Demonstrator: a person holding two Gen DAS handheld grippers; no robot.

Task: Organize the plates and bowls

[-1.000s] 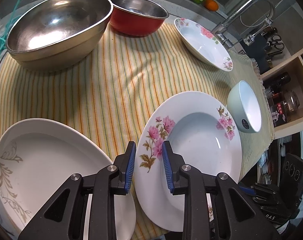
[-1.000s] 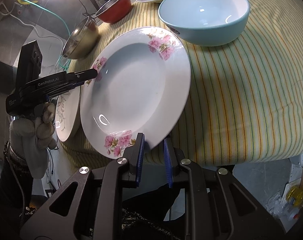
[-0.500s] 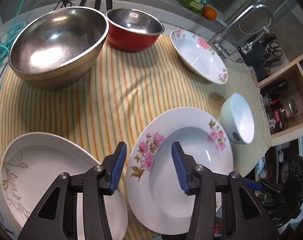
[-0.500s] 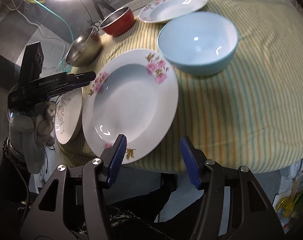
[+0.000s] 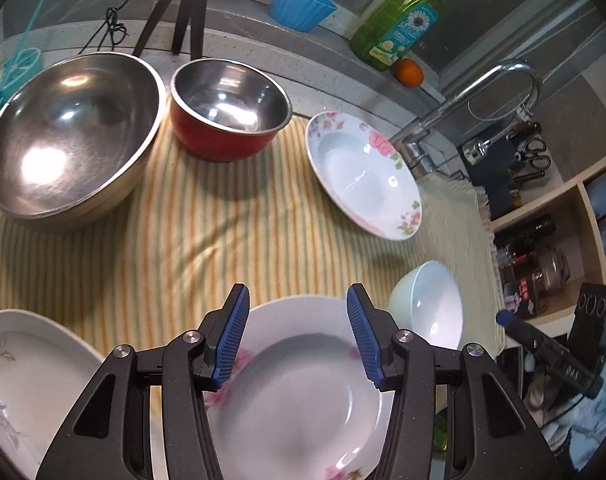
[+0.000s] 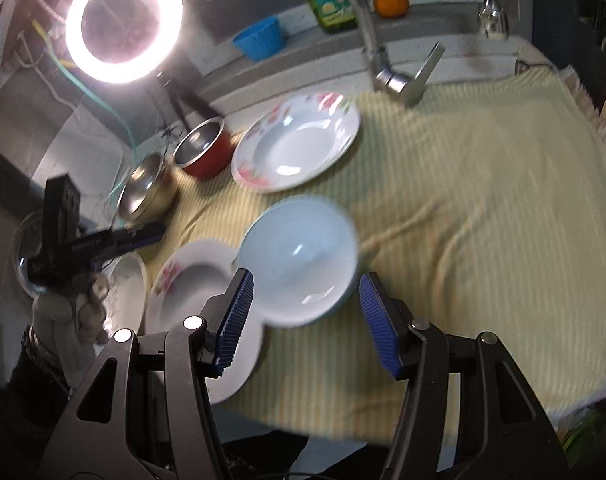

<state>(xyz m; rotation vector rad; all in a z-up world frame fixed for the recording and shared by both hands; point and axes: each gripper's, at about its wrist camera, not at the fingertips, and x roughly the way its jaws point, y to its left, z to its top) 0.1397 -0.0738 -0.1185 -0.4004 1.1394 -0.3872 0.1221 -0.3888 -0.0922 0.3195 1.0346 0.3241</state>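
Observation:
My left gripper (image 5: 297, 336) is open and empty, raised above a white plate with pink flowers (image 5: 303, 392) lying on the striped cloth (image 5: 207, 240). My right gripper (image 6: 303, 320) is open and empty, just in front of a pale blue bowl (image 6: 299, 264); the near flowered plate (image 6: 191, 280) lies left of the bowl. A second flowered plate (image 5: 363, 176) (image 6: 299, 140) lies at the back. A large steel bowl (image 5: 67, 140) (image 6: 147, 192), a red bowl (image 5: 227, 112) (image 6: 203, 152) and a leaf-patterned white plate (image 5: 31, 376) are on the left. The blue bowl also shows in the left wrist view (image 5: 431, 304).
A tap (image 5: 475, 96) stands at the back right by the far plate. A soap bottle (image 5: 399, 28), an orange (image 5: 409, 72) and a blue cup (image 5: 301, 4) sit on the ledge. A ring light (image 6: 123, 20) on a tripod stands back left. Shelves (image 5: 563, 248) are at right.
Both grippers opened and let go of the near flowered plate, which now lies flat on the cloth. Both have lifted and tilted up; the right one now faces the blue bowl.

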